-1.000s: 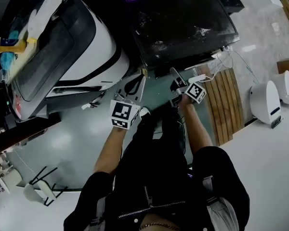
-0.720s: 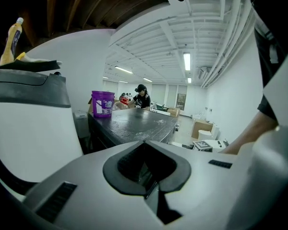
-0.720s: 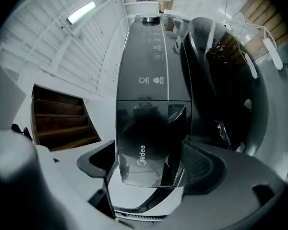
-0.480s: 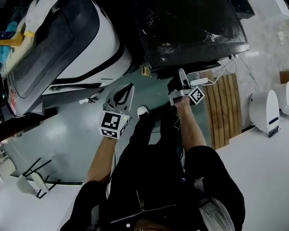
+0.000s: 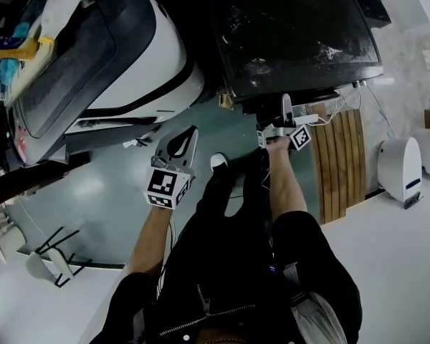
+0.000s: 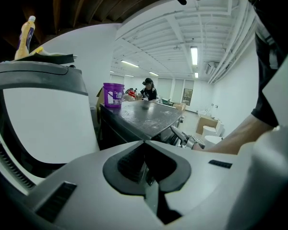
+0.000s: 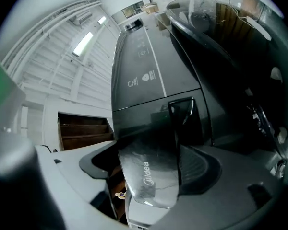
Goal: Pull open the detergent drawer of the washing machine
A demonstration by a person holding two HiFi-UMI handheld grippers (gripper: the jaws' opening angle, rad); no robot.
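Observation:
The dark washing machine (image 5: 294, 34) stands ahead of me, its front edge at mid-frame in the head view. My right gripper (image 5: 286, 100) reaches up to that edge. In the right gripper view its jaws stand either side of the curved, dark detergent drawer (image 7: 151, 176), labelled Midea, and look shut on it. A narrow slit shows beside the left pad. The control panel (image 7: 141, 75) stretches away beyond the drawer. My left gripper (image 5: 190, 132) hangs over the floor to the left, away from the washer. Its jaws meet at the tips (image 6: 145, 145) and hold nothing.
A large white machine (image 5: 129, 56) fills the left, with a yellow bottle (image 6: 26, 32) on top. A purple bucket (image 6: 113, 95) stands on the washer's far end. Wooden slats (image 5: 337, 156) and a white appliance (image 5: 398, 167) lie to the right. My shoe (image 5: 218, 161) is below the washer.
My right gripper has moved forward from over the floor up to the washer's front edge and onto the drawer. The left gripper has drifted slightly left and stayed shut.

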